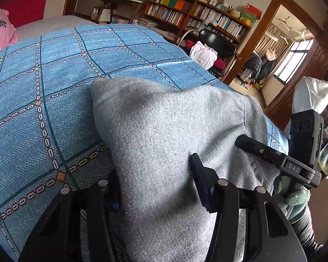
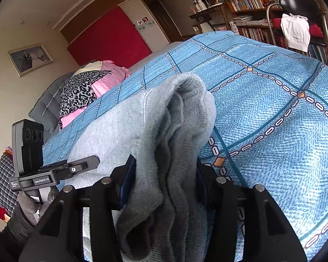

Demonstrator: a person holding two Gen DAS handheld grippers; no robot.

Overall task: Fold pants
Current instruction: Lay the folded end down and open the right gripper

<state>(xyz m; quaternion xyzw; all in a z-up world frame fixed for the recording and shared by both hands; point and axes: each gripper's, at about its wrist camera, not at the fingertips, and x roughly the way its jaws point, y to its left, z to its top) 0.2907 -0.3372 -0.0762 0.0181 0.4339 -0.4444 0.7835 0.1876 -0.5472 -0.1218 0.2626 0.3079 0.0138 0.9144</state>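
Note:
Grey sweatpants (image 1: 164,131) lie on a bed with a blue checked cover (image 1: 43,87). My left gripper (image 1: 157,187) is shut on a thick fold of the grey fabric, which fills the gap between its fingers. My right gripper (image 2: 166,181) is shut on the bunched ribbed end of the pants (image 2: 181,113), which stands up in folds between the fingers. The right gripper also shows in the left wrist view (image 1: 273,155), at the pants' right edge. The left gripper shows in the right wrist view (image 2: 76,166), at the left edge.
The blue cover (image 2: 273,109) stretches away beyond the pants. Pink and leopard-print bedding (image 2: 87,91) lies at the head of the bed. A bookshelf (image 1: 196,15) and a black chair with clothes (image 1: 214,43) stand past the far side of the bed.

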